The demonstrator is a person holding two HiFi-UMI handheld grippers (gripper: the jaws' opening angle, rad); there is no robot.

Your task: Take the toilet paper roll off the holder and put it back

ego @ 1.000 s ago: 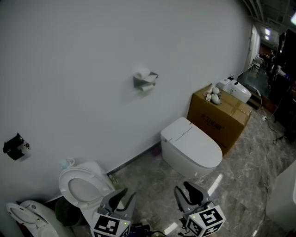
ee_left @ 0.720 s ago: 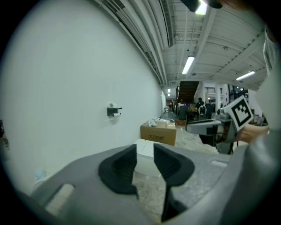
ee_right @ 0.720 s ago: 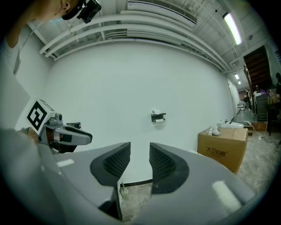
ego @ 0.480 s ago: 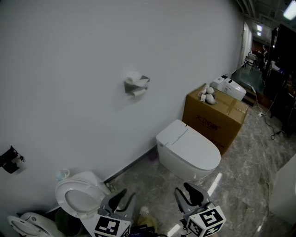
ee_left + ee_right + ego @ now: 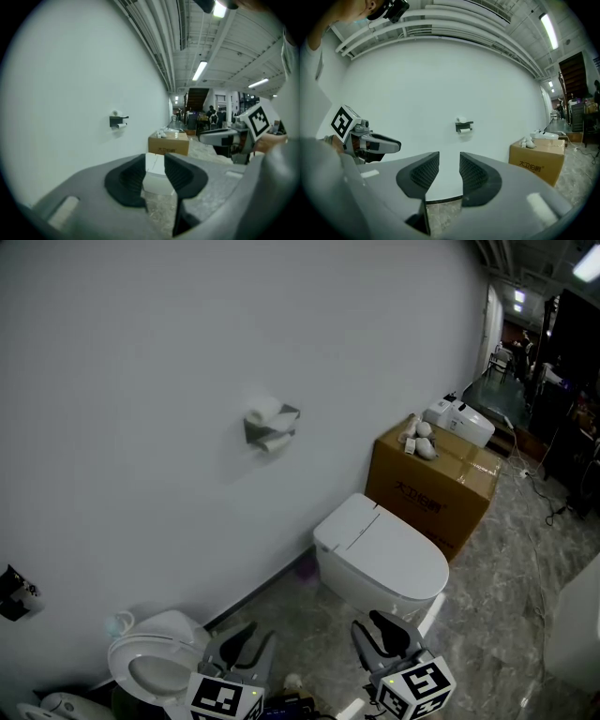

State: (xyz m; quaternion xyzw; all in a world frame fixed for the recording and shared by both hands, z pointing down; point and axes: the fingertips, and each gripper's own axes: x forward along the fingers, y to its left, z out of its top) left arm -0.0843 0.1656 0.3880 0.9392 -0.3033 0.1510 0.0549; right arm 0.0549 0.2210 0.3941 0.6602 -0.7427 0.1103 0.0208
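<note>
Here's the plain white wall [image 5: 141, 352], filling most of the head view, and below it the grey marbled floor [image 5: 506, 587]. Against the wall's foot stands a white toilet with its lid closed [image 5: 380, 549], and just beside it, further along the wall, a brown cardboard box [image 5: 433, 486] with some small pale items on top, too small to name. At the lower left edge, a second white toilet with its seat ring showing [image 5: 155, 667] peeks in.

Down at the bottom edge, both tools are up! The left hand-held gripper [image 5: 255, 638] has its dark jaws spread with nothing gripped; its own view shows only the distant closed toilet through the gap. The right hand-held gripper [image 5: 378, 632] is likewise spread and empty, bare wall showing between its jaws.

Up on the wall, well apart from both grippers, sits the small dark grey metal holder [image 5: 267, 427]. The white toilet paper roll [image 5: 275, 441] hangs on it, and a second white roll [image 5: 263, 412] rests on its top.
</note>
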